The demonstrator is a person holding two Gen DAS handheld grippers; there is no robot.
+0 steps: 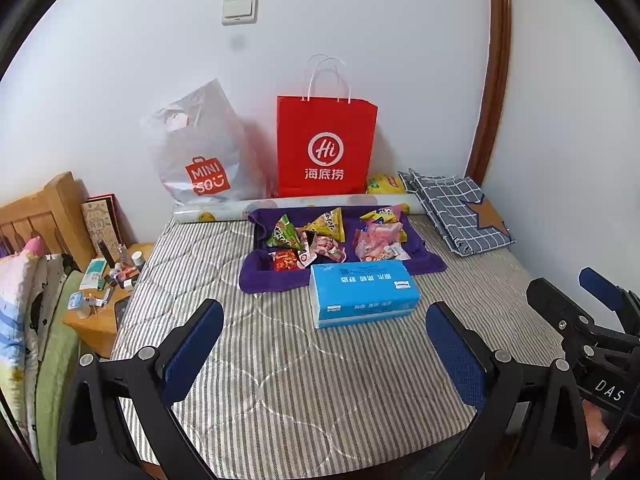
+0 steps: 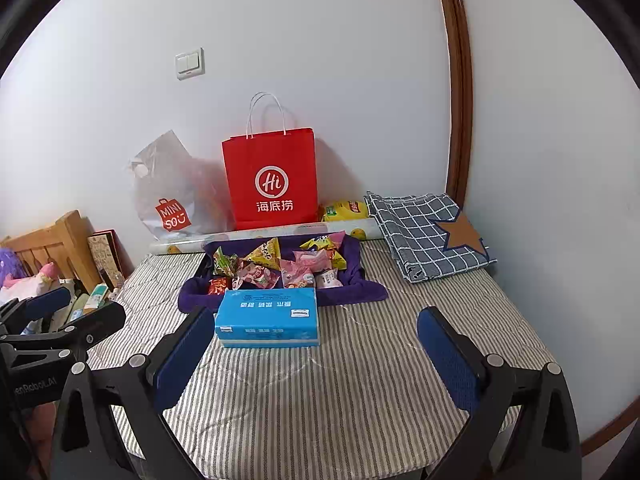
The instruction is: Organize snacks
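The snacks point(image 1: 332, 240) lie in a loose heap of small packets, green, yellow, pink and red, in a shallow tray lined with purple cloth point(image 1: 424, 258) near the far end of a striped mattress point(image 1: 280, 380). A blue tissue pack point(image 1: 362, 294) lies flat just in front of the tray, its far edge touching or overlapping the cloth, so it sits between the snacks and both grippers. Behind the tray a patterned roll point(image 1: 224, 212) runs across the mattress, and behind that a red paper bag point(image 1: 326, 148) and a translucent plastic bag point(image 1: 200, 152) stand against the white wall point(image 1: 360, 20), closing off the far side. A folded checked cloth point(image 1: 456, 212) fills the far right corner beside the wall, near the tray but apart from it. To the left the mattress edge drops to a cluttered wooden bedside table point(image 1: 96, 320). The near half of the mattress is bare stripes. The left gripper point(image 1: 324, 356) hangs above this bare stretch with its blue-padded fingers spread wide and nothing between them, the tissue pack ahead and the snacks beyond it. The right gripper point(image 2: 316, 356) hangs beside it, likewise spread wide and holding nothing, with the tissue pack ahead toward its left finger.
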